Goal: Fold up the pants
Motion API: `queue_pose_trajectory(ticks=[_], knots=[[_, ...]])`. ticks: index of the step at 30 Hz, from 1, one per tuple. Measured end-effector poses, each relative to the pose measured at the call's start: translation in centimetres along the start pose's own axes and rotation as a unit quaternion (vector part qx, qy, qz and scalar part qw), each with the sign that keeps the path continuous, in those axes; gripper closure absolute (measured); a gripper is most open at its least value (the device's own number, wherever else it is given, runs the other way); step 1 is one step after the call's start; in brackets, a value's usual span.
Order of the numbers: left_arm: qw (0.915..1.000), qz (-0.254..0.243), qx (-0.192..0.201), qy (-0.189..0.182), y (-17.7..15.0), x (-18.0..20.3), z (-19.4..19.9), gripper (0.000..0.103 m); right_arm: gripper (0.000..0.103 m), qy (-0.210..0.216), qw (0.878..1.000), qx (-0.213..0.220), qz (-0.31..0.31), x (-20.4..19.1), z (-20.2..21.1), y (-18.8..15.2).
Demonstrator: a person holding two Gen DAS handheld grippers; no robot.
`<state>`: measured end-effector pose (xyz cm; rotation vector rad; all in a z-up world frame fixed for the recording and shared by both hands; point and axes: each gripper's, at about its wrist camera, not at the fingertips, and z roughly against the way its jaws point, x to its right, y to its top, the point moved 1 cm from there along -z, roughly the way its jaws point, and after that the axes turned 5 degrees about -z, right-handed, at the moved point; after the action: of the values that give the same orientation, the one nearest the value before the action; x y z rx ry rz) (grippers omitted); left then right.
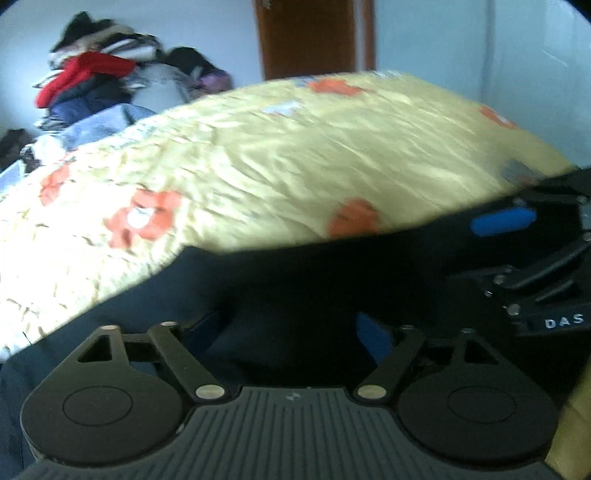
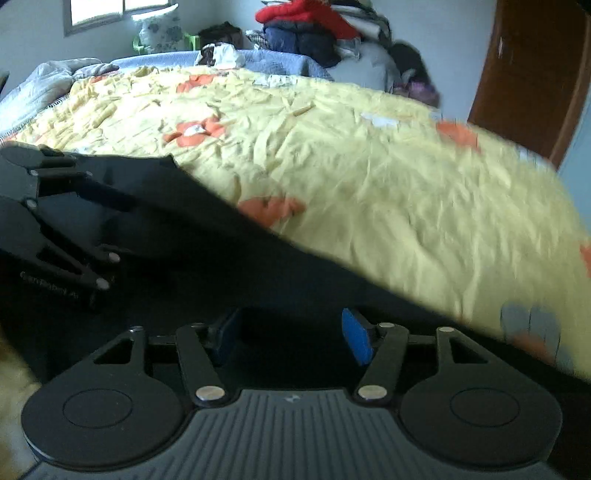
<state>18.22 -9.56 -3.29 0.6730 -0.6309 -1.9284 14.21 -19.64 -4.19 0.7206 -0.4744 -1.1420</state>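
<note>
Dark navy pants lie on a yellow bedspread with orange flowers. My left gripper is low over the pants, jaws wide apart with dark cloth between the blue pads. The right gripper shows at the right edge of the left wrist view, with a blue pad. In the right wrist view the pants fill the lower left and my right gripper stands open over them, blue pads apart. The left gripper shows at the left there, resting on the pants.
A pile of clothes with a red garment sits at the far side of the bed. A brown door stands beyond the bed's right edge. A grey blanket lies at the far left. A window is behind.
</note>
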Motion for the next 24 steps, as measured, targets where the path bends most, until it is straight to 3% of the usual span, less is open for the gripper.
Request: queue_pose_trajectory(ticks=[3, 4, 6, 10, 14, 18, 22, 24], knots=[[0.9987, 0.024, 0.005, 0.046, 0.5, -1.6, -0.9, 0.008, 0.039, -0.050, 0.998, 0.012, -0.019, 1.7, -1.6, 1.8], [0.9981, 0.033, 0.006, 0.052, 0.6, -1.9, -0.9, 0.011, 0.023, -0.068, 0.997, 0.016, -0.029, 2.5, -2.1, 2.1], [0.9973, 0.045, 0.018, 0.056, 0.4, -2.4, -0.1, 0.010, 0.023, -0.080, 0.994, 0.027, -0.063, 3.9, -1.3, 2.0], [0.9974, 0.031, 0.034, 0.056, -0.5, -2.1, 1.4, 0.008, 0.023, -0.075, 0.993, 0.059, -0.065, 4.2, 1.8, 0.5], [0.9988, 0.012, 0.027, 0.040, -1.2, -0.3, 1.9, 0.008, 0.023, -0.055, 0.996, 0.041, -0.055, 3.9, 3.5, -0.9], [0.9983, -0.008, 0.042, 0.038, -2.3, 1.0, 3.2, 0.008, 0.023, -0.066, 0.996, 0.017, -0.060, 4.7, 4.2, -3.1], [0.9977, -0.023, 0.054, 0.033, -3.9, 1.9, 4.7, 0.008, 0.018, -0.080, 0.987, 0.019, -0.139, 9.7, 5.9, -6.1], [0.9973, -0.026, 0.058, 0.036, -4.9, 2.1, 5.4, 0.008, 0.018, -0.122, 0.975, 0.029, -0.185, 13.2, 7.6, -7.9]])
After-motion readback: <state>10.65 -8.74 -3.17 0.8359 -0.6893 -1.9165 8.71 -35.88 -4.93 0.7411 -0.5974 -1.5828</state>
